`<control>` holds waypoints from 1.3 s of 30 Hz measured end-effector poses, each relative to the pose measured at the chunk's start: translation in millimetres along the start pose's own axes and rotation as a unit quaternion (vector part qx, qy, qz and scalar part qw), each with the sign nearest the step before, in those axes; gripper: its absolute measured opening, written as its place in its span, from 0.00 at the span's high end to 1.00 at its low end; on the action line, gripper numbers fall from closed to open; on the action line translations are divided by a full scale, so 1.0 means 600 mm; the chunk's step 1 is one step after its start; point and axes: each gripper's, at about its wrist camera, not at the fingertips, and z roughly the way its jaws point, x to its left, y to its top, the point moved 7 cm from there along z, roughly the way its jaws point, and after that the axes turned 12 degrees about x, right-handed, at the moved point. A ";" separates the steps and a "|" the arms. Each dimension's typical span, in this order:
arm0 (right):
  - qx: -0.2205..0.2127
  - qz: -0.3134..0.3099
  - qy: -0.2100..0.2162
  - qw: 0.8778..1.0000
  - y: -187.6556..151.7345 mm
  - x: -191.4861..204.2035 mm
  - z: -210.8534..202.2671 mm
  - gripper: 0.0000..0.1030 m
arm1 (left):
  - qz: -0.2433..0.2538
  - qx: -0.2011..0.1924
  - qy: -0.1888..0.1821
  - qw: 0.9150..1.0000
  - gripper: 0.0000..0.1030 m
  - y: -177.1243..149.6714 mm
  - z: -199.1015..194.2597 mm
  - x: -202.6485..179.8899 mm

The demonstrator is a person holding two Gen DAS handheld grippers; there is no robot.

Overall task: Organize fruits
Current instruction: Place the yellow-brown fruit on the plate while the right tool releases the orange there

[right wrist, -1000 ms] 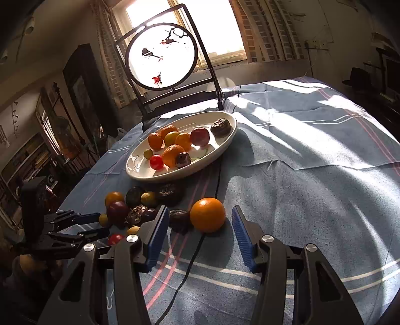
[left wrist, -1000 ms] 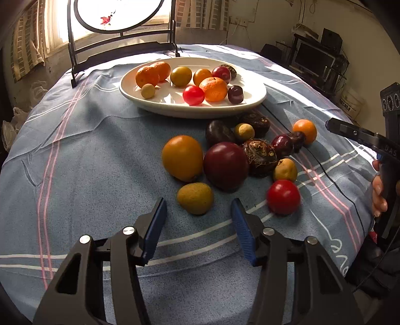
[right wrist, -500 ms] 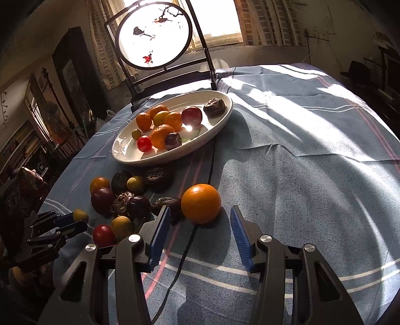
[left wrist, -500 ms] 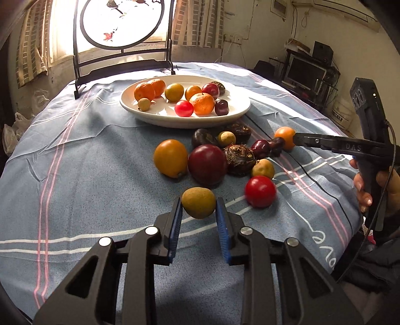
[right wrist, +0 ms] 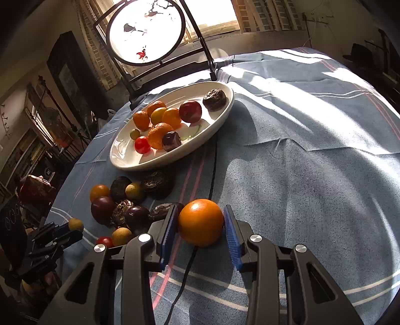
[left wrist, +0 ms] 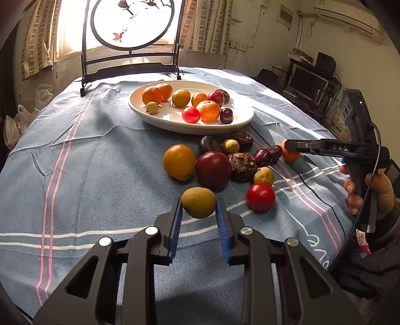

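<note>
My left gripper (left wrist: 198, 212) is shut on a small yellow-green fruit (left wrist: 198, 202) and holds it a little above the blue cloth. My right gripper (right wrist: 201, 225) has its jaws around an orange (right wrist: 200, 222) that rests on the cloth; the left pad touches it, a thin gap shows at the right pad. A white oval plate (left wrist: 160, 120) at the back holds several fruits; it also shows in the right wrist view (right wrist: 130, 162). Several loose fruits lie between plate and grippers, among them a dark red plum (left wrist: 213, 169), an orange fruit (left wrist: 179, 162) and a red tomato (left wrist: 260, 196).
A black stand with a round painted screen (left wrist: 130, 22) stands at the table's far edge. A black cable (right wrist: 212, 162) runs across the cloth under the orange. Shelves with electronics (left wrist: 310, 82) stand beyond the right side of the table.
My left gripper closed on the yellow-green fruit and lifted it slightly. My right gripper moved forward and narrowed around the orange.
</note>
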 end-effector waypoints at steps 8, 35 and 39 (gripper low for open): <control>-0.051 -0.019 0.012 0.998 0.055 0.030 -0.058 0.63 | -0.002 -0.019 -0.014 1.000 0.75 0.054 -0.024 0.005; -0.054 -0.040 -0.032 0.997 0.035 0.026 -0.036 0.49 | 0.042 0.000 0.029 0.999 0.43 0.090 0.000 0.004; -0.051 -0.032 -0.025 0.998 0.003 0.015 -0.027 0.49 | 0.049 0.015 0.034 0.998 0.46 0.052 0.007 0.003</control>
